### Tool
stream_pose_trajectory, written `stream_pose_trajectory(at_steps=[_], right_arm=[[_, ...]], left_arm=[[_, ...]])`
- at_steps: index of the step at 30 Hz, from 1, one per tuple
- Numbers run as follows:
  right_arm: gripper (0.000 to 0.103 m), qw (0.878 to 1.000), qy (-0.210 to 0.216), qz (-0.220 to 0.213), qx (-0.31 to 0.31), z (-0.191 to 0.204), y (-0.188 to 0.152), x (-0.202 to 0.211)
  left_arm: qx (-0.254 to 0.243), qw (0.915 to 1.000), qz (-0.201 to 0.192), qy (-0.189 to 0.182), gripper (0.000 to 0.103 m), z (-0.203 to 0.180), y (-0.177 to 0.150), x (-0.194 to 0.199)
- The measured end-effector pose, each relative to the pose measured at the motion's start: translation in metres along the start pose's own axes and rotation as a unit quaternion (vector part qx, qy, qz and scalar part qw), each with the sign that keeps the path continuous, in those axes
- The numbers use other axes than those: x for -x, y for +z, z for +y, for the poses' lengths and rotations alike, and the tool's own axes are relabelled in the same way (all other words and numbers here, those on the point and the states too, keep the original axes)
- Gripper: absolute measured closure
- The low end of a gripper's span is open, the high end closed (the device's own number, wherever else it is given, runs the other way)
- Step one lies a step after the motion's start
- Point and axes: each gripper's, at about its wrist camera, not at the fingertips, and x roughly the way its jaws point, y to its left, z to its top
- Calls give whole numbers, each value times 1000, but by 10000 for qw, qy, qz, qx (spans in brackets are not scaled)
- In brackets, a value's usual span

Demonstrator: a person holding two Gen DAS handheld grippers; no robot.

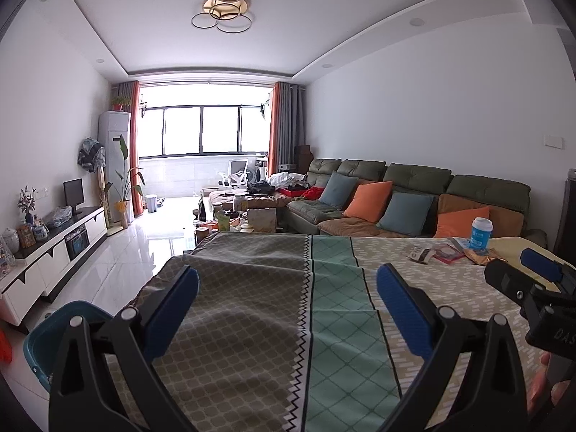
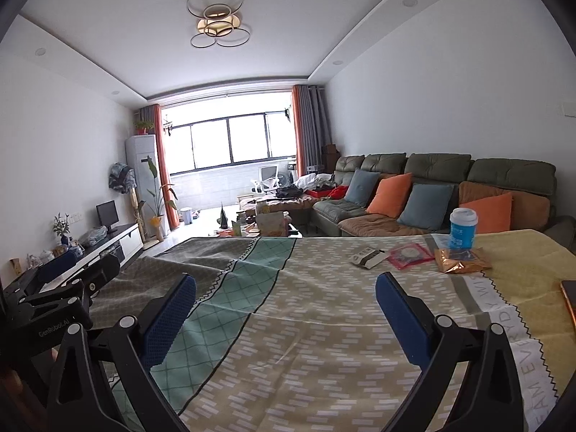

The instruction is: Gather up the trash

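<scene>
Trash lies at the far right of the patterned tablecloth point(image 2: 324, 342): a blue-and-white paper cup point(image 2: 463, 228), a gold foil wrapper point(image 2: 460, 265), a red-edged packet point(image 2: 410, 256) and a white-and-brown wrapper point(image 2: 368, 257). The same items show in the left wrist view: the cup point(image 1: 481, 233), the gold wrapper point(image 1: 480, 255), the red packet point(image 1: 446, 253), the brown wrapper point(image 1: 420, 253). My left gripper point(image 1: 288, 297) is open and empty over the table's left part. My right gripper point(image 2: 286, 304) is open and empty, well short of the trash. It also shows in the left wrist view point(image 1: 522, 270).
A teal bin point(image 1: 54, 338) stands on the floor at the table's left. A green sofa point(image 2: 432, 187) with cushions lies beyond the table. A cluttered coffee table point(image 1: 237, 216) and a TV cabinet point(image 1: 54, 252) stand farther off. An orange-edged flat object point(image 2: 568, 298) lies at the right table edge.
</scene>
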Motion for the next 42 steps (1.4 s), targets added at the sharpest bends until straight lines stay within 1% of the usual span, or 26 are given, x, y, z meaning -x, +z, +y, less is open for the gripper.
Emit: stream_pose_trajectory(at_steps=[17, 42], right_arm=[[4, 9999, -111, -20, 13, -6, -2, 8], [4, 9999, -161, -26, -1, -14, -2, 5]], left_arm=[[5, 10000, -1, 20, 4, -3, -1, -2], [37, 10000, 51, 26, 4, -3, -4, -5]])
